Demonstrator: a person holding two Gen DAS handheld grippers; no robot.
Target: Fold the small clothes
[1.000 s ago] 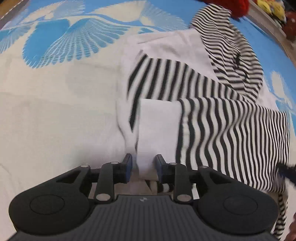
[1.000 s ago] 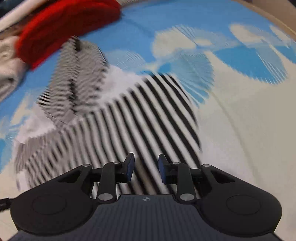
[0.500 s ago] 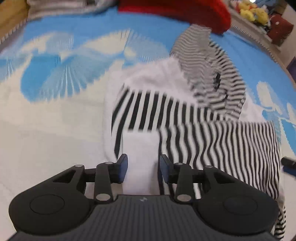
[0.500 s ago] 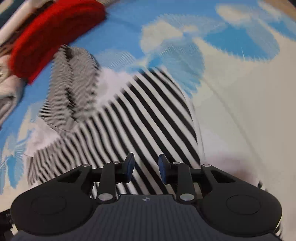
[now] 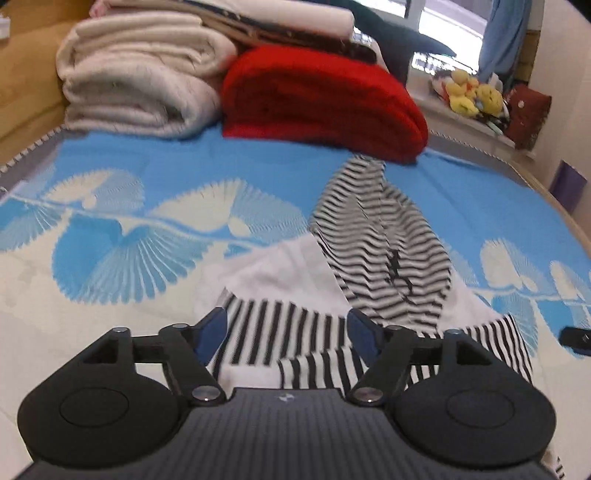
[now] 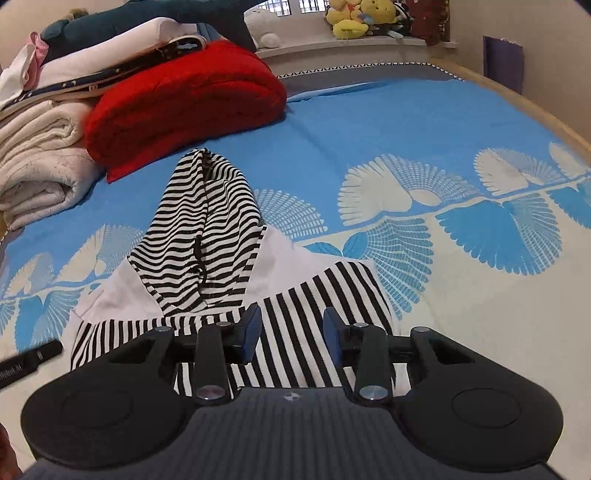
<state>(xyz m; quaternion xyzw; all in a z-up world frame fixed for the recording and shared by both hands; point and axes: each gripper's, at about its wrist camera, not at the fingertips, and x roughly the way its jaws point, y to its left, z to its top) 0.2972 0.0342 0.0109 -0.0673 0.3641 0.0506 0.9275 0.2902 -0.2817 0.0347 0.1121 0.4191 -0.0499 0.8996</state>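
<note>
A small black-and-white striped hooded top (image 5: pixel 295 332) lies flat on the bed with its sleeves folded across the body. Its hood (image 5: pixel 380 251) points toward the far blankets. My left gripper (image 5: pixel 286 325) hovers above the near left part of the top. Its jaws stand wide and are still opening, with nothing between the pads. In the right wrist view the same top (image 6: pixel 325 295) lies under my right gripper (image 6: pixel 291 321). Those jaws are opening too, narrower, and no cloth is pinched. The hood (image 6: pixel 199 229) is beyond the right gripper.
A red folded blanket (image 5: pixel 321 96) and cream folded blankets (image 5: pixel 136 74) are stacked at the far end of the blue and cream bedspread (image 6: pixel 406 147). Plush toys (image 6: pixel 354 18) sit on the windowsill. The other gripper's tip shows at each view's edge (image 5: pixel 576 338) (image 6: pixel 29 360).
Both grippers rose and tilted up, bringing the blankets into view. The left jaws let go of the white fold and spread wide. The right jaws widened a little.
</note>
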